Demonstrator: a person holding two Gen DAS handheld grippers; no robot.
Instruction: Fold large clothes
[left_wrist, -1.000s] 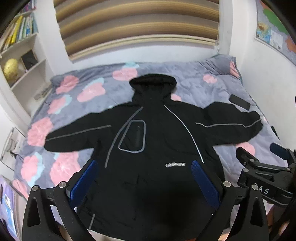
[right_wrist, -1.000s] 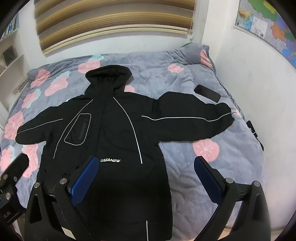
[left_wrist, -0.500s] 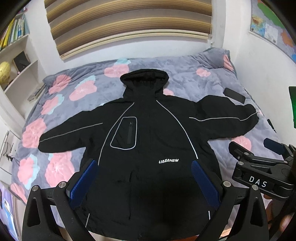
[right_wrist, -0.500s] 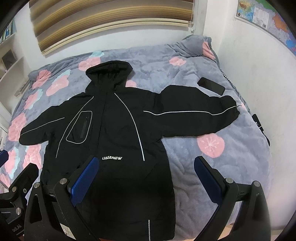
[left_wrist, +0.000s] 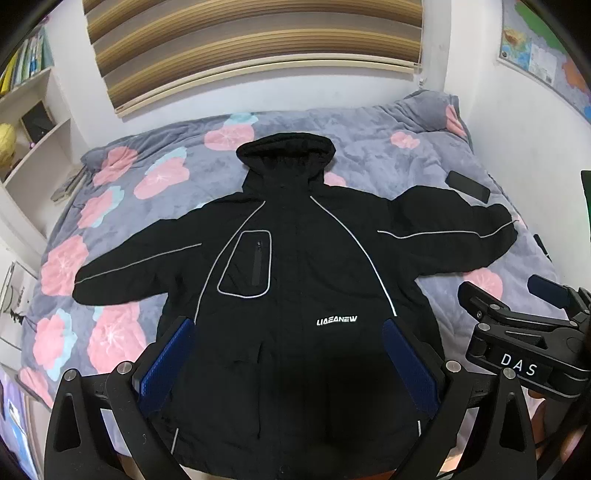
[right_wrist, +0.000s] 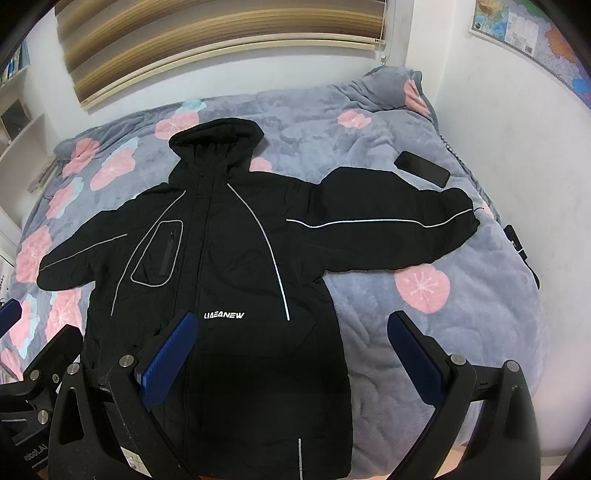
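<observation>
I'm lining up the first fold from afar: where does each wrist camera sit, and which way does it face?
Left wrist: at the bed's foot, above the hem, facing the black jacket; shows left gripper open, right gripper beside it.
Right wrist: further right, facing the jacket's right sleeve and phone; own fingers apart.
Shared: jacket, floral blanket, blinds, wall map.

A bed (left_wrist: 369, 162) under a grey, pink-flowered blanket fills the white-walled room; above its head hangs a striped blind (left_wrist: 255, 48), left stand white shelves (left_wrist: 33, 122), right a wall map (right_wrist: 535, 33).
</observation>
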